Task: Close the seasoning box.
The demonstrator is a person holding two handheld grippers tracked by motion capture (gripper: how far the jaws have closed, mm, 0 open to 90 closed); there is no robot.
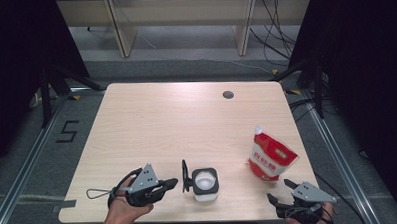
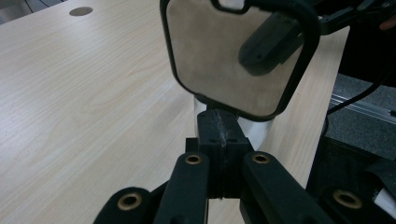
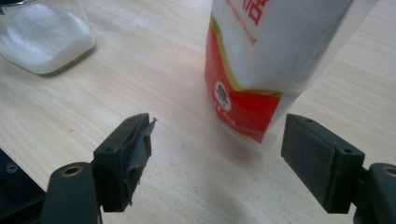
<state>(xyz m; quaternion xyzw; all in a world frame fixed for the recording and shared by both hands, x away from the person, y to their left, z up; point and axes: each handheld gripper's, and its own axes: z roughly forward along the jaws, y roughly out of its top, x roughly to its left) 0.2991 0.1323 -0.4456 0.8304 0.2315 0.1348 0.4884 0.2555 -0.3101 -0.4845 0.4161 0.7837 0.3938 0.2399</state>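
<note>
Pressing its jaws together just short of the jar's (image 1: 205, 183) raised lid (image 2: 236, 56), the left gripper (image 1: 173, 183) holds nothing, while the right gripper (image 3: 217, 154) gapes before the red-and-white bag (image 3: 266, 60) by the table's (image 1: 186, 117) near edge.

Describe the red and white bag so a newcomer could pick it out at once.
On the pale wooden table, look at the near right corner, just beyond the open right gripper. There the red and white bag stands upright with its top cut open. Unlike the square glass jar of white powder nearby, it is soft and printed.
</note>
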